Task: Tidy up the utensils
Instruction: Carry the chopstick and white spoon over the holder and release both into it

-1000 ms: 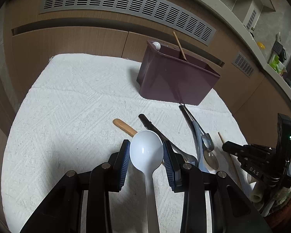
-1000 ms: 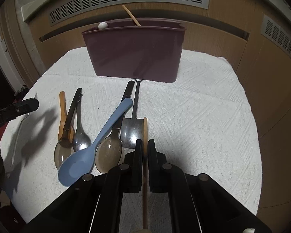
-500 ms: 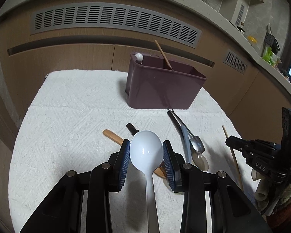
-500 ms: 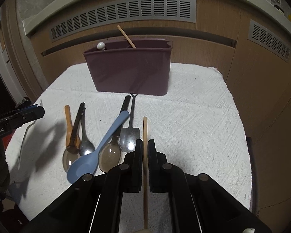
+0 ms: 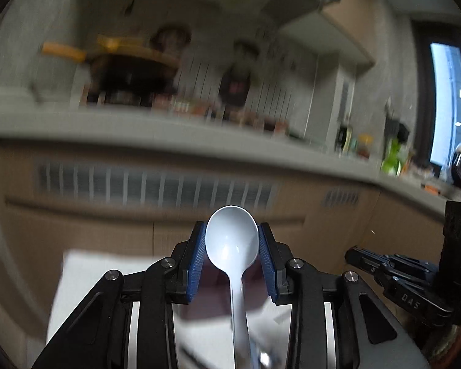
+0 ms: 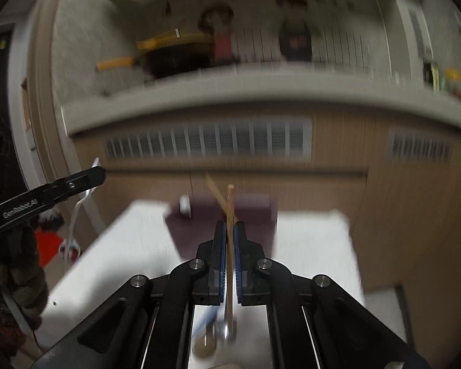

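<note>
Both views were motion-blurred. A maroon bin (image 6: 221, 227) stood on the white-clothed tabletop (image 6: 310, 246), straight ahead of the right hand-held gripper (image 6: 229, 240). A thin wooden stick (image 6: 216, 195) leaned out of the bin's top, and a small white knob (image 6: 185, 204) showed at its left rim; what else it held could not be told.

The right hand-held gripper was nearly shut, its blue pads (image 6: 221, 255) pinching a wooden chopstick (image 6: 229, 215) whose tip reached forward over the bin. Below its fingers lay blurred metal spoons (image 6: 215, 335) on the cloth.

The left hand-held gripper (image 5: 232, 246) held a white plastic spoon (image 5: 232, 241), its blue pads (image 5: 199, 255) pressed to either side of the bowl at a middling width, the handle running back between the fingers. The maroon bin (image 5: 212, 295) showed low behind the spoon, just ahead of the fingers. To this gripper's right, the right hand-held gripper (image 5: 353, 253) appeared in profile.
</note>
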A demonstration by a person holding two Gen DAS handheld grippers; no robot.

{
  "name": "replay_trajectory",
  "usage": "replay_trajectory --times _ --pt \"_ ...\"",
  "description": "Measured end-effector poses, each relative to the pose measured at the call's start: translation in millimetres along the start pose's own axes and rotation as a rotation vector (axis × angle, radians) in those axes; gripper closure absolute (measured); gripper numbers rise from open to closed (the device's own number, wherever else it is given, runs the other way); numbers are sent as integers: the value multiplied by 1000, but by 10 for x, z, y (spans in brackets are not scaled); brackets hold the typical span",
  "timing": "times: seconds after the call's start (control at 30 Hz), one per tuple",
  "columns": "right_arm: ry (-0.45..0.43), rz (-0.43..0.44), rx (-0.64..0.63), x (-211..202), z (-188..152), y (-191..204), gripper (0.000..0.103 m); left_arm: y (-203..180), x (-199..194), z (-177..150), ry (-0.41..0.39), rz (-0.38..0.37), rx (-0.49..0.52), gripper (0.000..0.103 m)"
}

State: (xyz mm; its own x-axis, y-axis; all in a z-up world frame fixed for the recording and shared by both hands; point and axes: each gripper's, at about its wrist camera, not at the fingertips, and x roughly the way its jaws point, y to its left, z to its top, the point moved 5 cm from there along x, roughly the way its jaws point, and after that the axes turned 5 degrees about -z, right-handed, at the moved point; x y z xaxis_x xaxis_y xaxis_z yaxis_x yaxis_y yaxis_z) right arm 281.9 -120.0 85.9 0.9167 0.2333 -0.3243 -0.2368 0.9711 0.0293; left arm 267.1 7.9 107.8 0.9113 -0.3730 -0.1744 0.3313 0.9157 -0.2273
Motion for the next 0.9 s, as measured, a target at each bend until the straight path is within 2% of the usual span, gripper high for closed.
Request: replay_trajectory --times 0.07,0.13,0.2,0.3,0.37,0.47,0.57,0.73,0.9 --pt "-93 -3 -24 -17 407 39 98 -53 85 295 -87 -15 24 68" --pt "-139 -5 -40 18 670 72 98 -55 213 453 -129 -14 35 68" --pt "-159 -11 -54 140 904 93 98 -2 377 531 -162 -27 12 68" --pt "-146 -23 -68 344 1036 77 98 134 703 491 -177 -47 -28 68" --pt "-120 -38 -78 543 1038 33 98 236 934 426 -178 -51 -53 68" --pt "-70 -42 -56 743 951 -96 98 417 1289 268 -129 -47 -125 68" --pt "-46 -37 -49 851 851 -178 98 551 1458 126 -123 -25 -181 68" --pt "13 -31 -37 1100 660 -250 98 641 1641 -145 -144 78 -174 68" --pt "127 -24 -44 1403 305 -212 98 716 1752 -457 -137 174 -145 68"
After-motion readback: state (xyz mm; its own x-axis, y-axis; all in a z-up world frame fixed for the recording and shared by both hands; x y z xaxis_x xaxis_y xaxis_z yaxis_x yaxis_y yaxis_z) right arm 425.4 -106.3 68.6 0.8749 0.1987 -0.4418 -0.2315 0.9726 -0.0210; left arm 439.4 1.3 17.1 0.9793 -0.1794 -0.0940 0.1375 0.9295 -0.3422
